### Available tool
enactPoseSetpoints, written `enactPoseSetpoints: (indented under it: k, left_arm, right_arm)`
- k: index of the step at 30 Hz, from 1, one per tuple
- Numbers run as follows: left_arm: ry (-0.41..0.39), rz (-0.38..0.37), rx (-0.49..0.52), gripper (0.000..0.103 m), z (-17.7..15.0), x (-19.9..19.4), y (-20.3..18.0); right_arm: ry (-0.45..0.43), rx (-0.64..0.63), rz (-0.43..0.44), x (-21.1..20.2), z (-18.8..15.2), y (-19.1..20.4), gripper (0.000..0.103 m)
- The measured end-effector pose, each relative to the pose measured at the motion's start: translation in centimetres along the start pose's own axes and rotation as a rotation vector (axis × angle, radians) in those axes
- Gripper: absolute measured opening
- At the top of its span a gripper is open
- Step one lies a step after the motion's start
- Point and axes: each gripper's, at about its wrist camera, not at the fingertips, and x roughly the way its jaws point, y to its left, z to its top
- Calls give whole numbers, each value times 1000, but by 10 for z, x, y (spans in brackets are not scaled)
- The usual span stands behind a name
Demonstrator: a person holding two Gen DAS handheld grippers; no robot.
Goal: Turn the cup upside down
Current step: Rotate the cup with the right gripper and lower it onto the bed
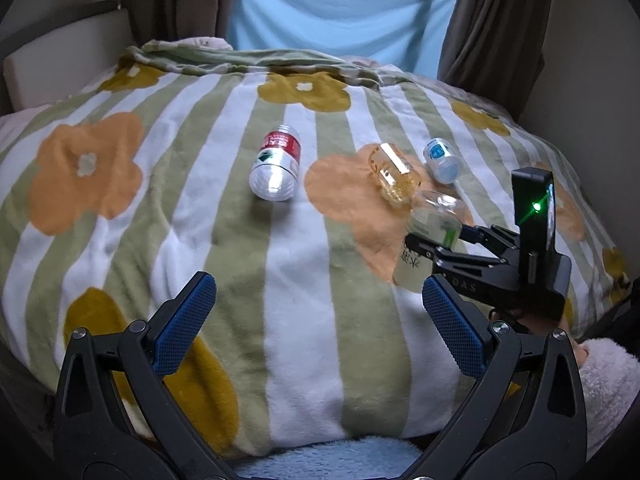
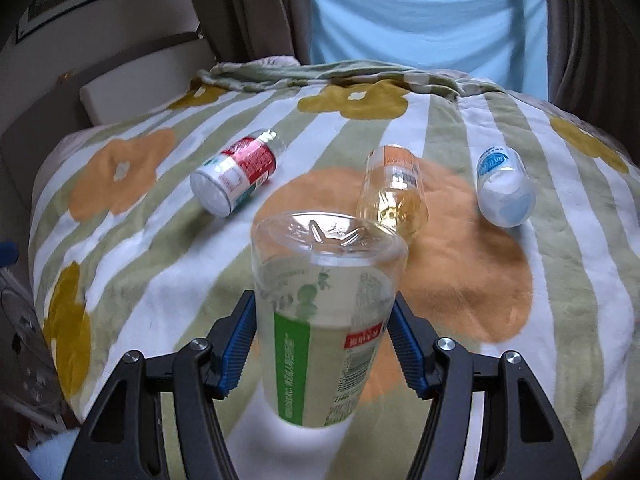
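Note:
A clear plastic cup with a green label is held upside down, its closed base uppermost, between the blue pads of my right gripper, which is shut on it just above the blanket. In the left wrist view the same cup and right gripper appear at the right. My left gripper is open and empty, low over the near part of the bed.
A red-label cup, an amber cup and a blue-label cup lie on their sides on the striped flower blanket. Curtains and a blue sheet hang behind the bed.

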Motion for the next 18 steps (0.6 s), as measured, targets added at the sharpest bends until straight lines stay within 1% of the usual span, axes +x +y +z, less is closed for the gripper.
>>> enactPoseSetpoints:
  k: [3, 7, 10, 18]
  left_arm:
    - [6, -4, 2, 103, -1, 2, -2]
    - [11, 1, 6, 103, -1, 1, -4]
    - [10, 4, 6, 103, -2, 0, -4]
    - [12, 10, 4, 103, -2, -2, 0]
  right_arm:
    - [20, -25, -1, -6, -6, 1, 59]
    - [51, -96, -9, -8, -15, 11, 59]
    - [38, -139, -31, -8, -22, 17, 59]
    - [27, -59, -19, -5, -18, 6, 60]
